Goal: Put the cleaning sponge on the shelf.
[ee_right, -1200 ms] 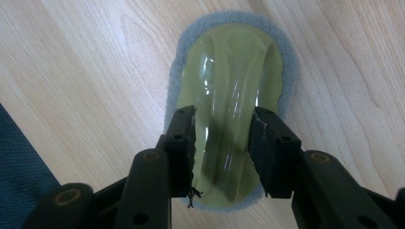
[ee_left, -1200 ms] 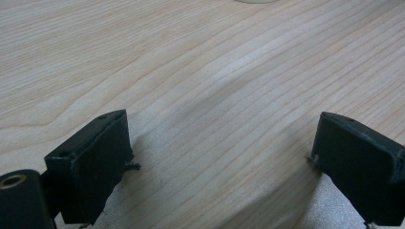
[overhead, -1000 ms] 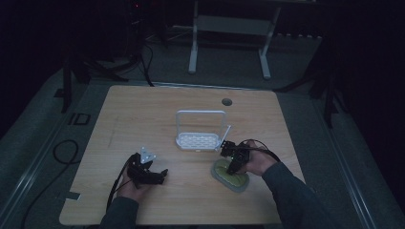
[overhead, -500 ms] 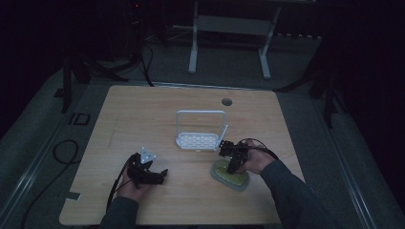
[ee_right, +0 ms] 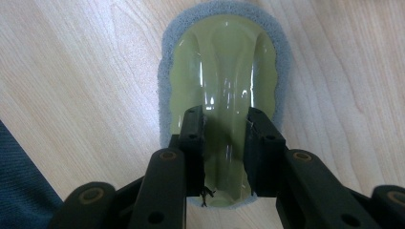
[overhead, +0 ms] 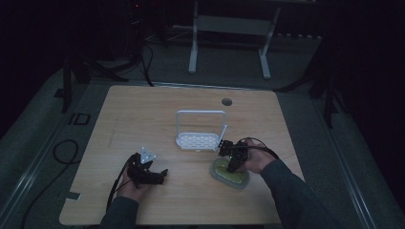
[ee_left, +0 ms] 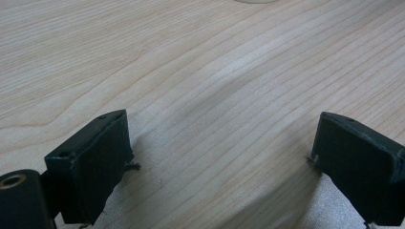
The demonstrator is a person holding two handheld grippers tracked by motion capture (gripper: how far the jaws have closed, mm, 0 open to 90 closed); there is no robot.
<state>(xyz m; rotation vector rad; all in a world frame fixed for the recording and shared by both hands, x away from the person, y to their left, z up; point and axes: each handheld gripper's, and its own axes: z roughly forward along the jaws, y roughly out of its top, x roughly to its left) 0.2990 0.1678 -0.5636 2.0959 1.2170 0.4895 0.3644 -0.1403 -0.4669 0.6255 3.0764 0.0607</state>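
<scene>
A green plastic scrubber (overhead: 228, 176) with a grey sponge rim lies flat on the wooden table (overhead: 143, 109), front right of centre. My right gripper (overhead: 231, 160) points down onto it. In the right gripper view its jaws (ee_right: 224, 119) have just been closing, and their pads sit against both sides of the raised middle ridge of the scrubber (ee_right: 224, 57). My left gripper (overhead: 161, 175) rests low on the table at the front left and points right. Its jaws (ee_left: 222, 143) stand wide apart over bare wood, with nothing between them.
A white wire-handled rack (overhead: 200, 136) stands at the table's middle, just behind and left of the scrubber. A round cable hole (overhead: 227, 101) is in the tabletop behind it. Dark floor, cables and a stand's legs surround the table.
The right gripper's jaws have drawn in over the scrubber. Both hands stay where they were.
</scene>
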